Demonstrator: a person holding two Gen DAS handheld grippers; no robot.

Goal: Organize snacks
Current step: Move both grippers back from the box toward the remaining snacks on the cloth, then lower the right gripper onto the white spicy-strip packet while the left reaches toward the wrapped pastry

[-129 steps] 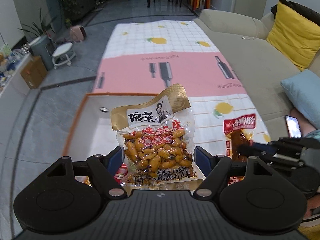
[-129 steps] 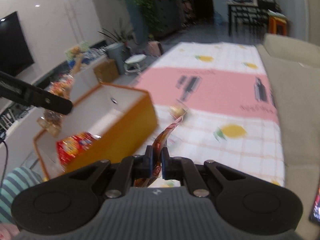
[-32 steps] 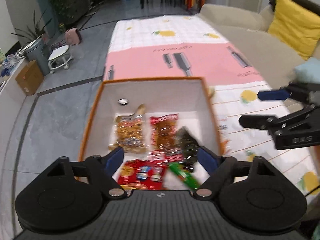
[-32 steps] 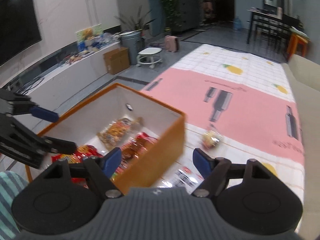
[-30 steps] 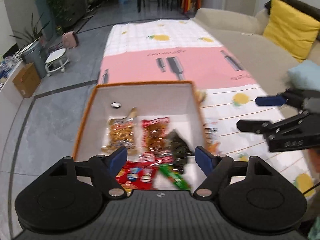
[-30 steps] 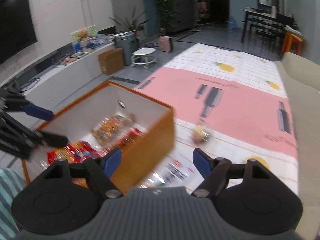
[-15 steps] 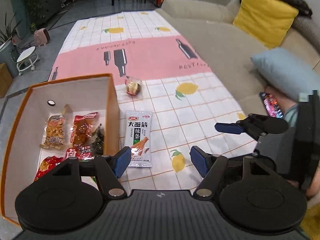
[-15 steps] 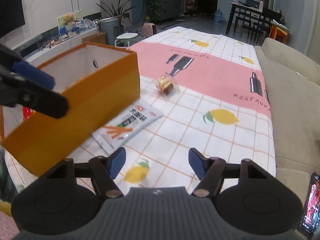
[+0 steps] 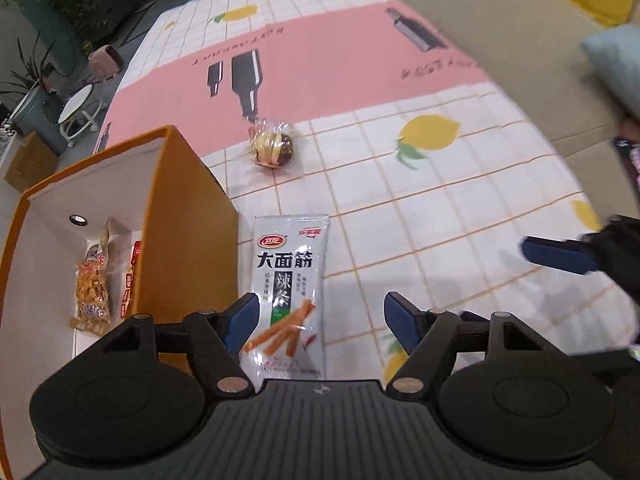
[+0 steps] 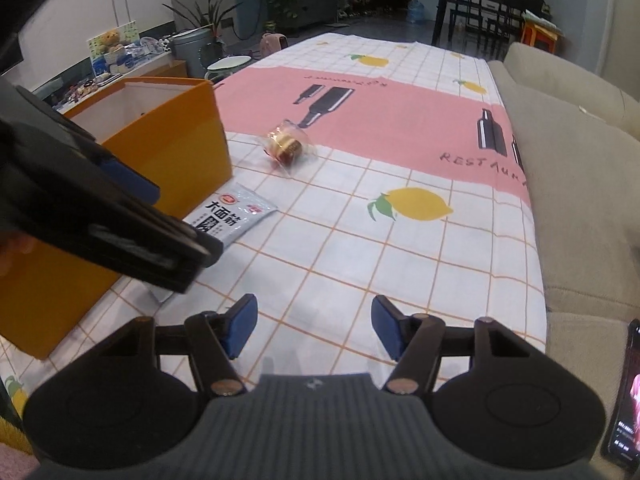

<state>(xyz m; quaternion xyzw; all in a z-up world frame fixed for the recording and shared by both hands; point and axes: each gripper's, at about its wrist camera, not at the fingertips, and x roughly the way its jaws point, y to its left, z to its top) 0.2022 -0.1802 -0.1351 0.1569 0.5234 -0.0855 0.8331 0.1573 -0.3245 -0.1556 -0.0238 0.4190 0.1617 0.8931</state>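
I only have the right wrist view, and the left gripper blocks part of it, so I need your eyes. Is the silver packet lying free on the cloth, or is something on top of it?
Observer: Nothing lies on it. In the left wrist view the silver packet lies flat on the cloth beside the orange box.
Operator: Where is the left gripper relative to it?
Observer: The left gripper has the packet's lower half between its open fingers, near one pad. Its jaws have just been opening.
Operator: Anything in the box yet?
Observer: Yes, a yellow snack pack and a red one lie on its floor.
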